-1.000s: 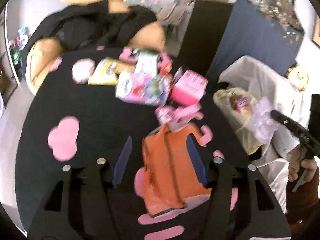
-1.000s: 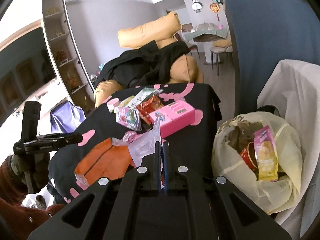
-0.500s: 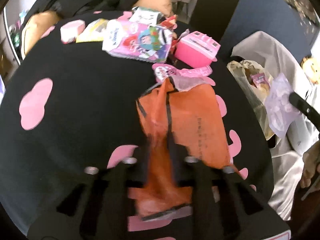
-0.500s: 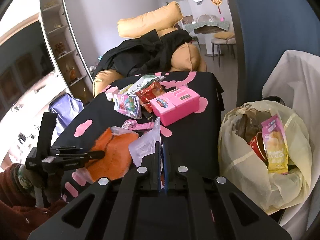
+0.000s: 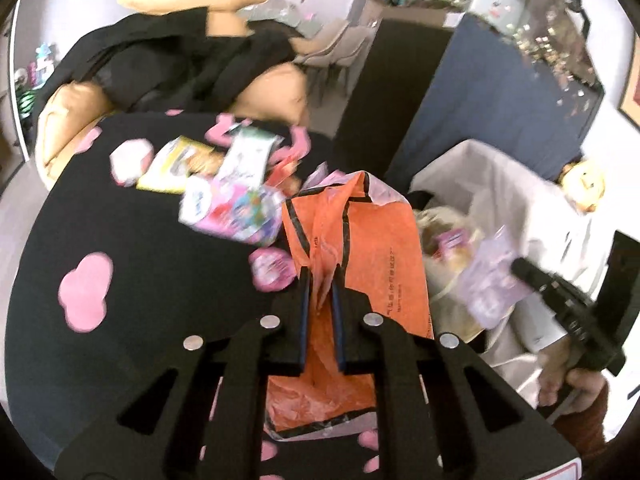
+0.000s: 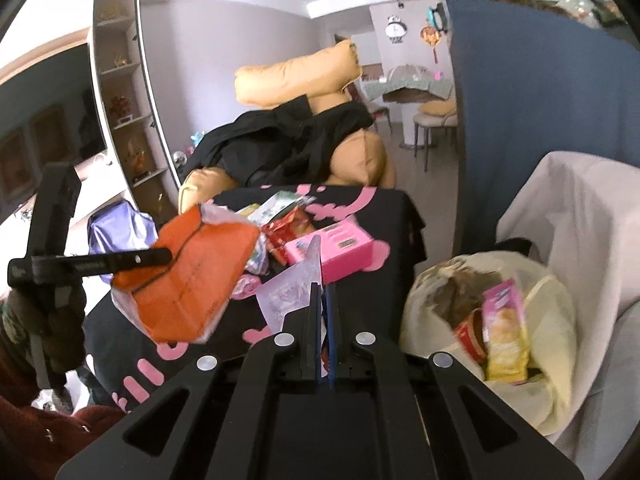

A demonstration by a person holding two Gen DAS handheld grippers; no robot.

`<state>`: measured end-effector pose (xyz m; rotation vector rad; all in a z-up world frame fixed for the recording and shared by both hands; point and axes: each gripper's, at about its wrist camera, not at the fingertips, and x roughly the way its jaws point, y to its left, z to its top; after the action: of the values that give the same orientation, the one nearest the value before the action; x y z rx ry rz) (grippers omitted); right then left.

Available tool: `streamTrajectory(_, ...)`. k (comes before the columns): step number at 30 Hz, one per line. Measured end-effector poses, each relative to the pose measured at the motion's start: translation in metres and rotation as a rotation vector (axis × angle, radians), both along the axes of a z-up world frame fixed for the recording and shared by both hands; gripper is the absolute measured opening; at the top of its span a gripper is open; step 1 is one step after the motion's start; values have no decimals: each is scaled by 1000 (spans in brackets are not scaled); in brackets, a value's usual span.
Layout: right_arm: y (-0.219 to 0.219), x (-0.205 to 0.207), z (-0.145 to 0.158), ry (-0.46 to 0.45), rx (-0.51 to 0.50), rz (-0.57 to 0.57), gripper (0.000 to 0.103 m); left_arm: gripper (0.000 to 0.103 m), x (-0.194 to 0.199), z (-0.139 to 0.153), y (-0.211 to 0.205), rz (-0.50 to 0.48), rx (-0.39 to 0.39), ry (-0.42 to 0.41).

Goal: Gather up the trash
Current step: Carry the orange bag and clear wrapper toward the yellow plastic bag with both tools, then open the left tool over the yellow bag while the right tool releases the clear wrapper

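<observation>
Orange bag (image 5: 372, 256) above table edge (image 6: 408, 204), beside trash bag (image 6: 548, 308).

table (image 6: 400, 216): in front of the armchair (image 6: 304, 80)
wrappers (image 6: 292, 216): on the table
trash bag (image 6: 552, 320): right of the table

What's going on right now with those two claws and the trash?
Left claw shut on orange bag, lifted off the table. Right claw shut on clear wrapper. Trash bag open at right, path looks clear.
</observation>
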<state>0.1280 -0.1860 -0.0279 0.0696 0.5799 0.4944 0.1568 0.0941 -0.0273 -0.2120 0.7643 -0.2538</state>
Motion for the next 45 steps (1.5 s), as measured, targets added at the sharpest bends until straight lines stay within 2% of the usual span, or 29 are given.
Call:
streamTrajectory(4, -26, 1, 7, -26, -7, -49, 4, 9, 21, 11, -31, -57, -35, -5)
streamTrajectory(8, -67, 5, 8, -38, -17, -139, 4, 9, 45, 6, -74, -148, -50, 5)
streamTrajectory(13, -120, 17, -1, -14, -54, -273, 4, 10, 89, -22, -139, -268, -55, 58)
streamTrajectory(19, -179, 34, -9, 35, -64, -401, 4, 10, 139, -60, -199, -347, -86, 151)
streamTrajectory(25, -190, 53, -9, 43, -72, -421, 4, 10, 166, -97, -253, -400, -3, 194)
streamTrajectory(28, -184, 63, -13, 48, -75, -408, 4, 9, 170, -110, -275, -433, 41, 186)
streamTrajectory(32, -172, 74, -22, 63, -93, -381, 4, 10, 180, -121, -283, -442, 57, 188)
streamTrajectory(34, -165, 80, -28, 78, -106, -365, 4, 17, 184, -121, -280, -434, 37, 194)
streamTrajectory(35, -162, 80, -29, 81, -112, -360, 4, 27, 186, -120, -278, -428, 27, 194)
streamTrajectory(36, -159, 82, -31, 86, -119, -352, 4, 34, 184, -117, -273, -419, 20, 194)
streamTrajectory(41, -136, 95, -45, 105, -141, -315, 4, 40, 175, -101, -242, -334, 48, 174)
streamTrajectory(45, -116, 111, -66, 155, -160, -275, 4, 44, 159, -89, -200, -244, 36, 166)
